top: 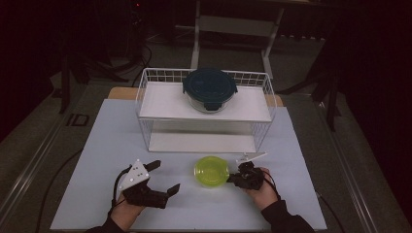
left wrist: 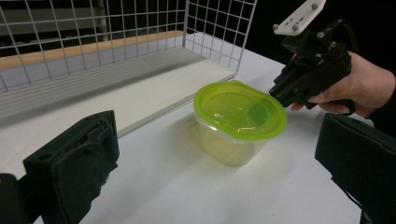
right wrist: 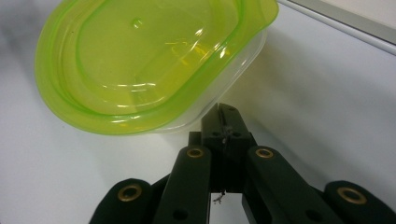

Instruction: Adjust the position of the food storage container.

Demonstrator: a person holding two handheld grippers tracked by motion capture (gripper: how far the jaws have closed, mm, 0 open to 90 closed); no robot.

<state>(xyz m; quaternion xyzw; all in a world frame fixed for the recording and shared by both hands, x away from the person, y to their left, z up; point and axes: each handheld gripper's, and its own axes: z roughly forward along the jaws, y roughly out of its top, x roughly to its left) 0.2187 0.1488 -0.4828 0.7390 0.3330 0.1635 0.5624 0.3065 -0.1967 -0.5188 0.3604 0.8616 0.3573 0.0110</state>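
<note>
— High view first: where's your green-lidded tub (top: 211,171)?

— On the table (top: 97,145), just before the wire rack (top: 206,109). Your left gripper (top: 163,177) gapes empty; your right gripper (right wrist: 223,122) sits pinched together beside its rim. Nudge carelessly and the tub could tip.

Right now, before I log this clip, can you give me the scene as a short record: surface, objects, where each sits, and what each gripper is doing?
surface: pale table top
rack: white wire shelf rack, far half of table
upper shelf: round glass container with dark blue clip lid
near object: clear tub with green lid, on table before the rack, lid on
left gripper: jaws wide open, empty, left of the tub
right gripper: jaws together at the tub's right rim, under the lid's edge
</note>
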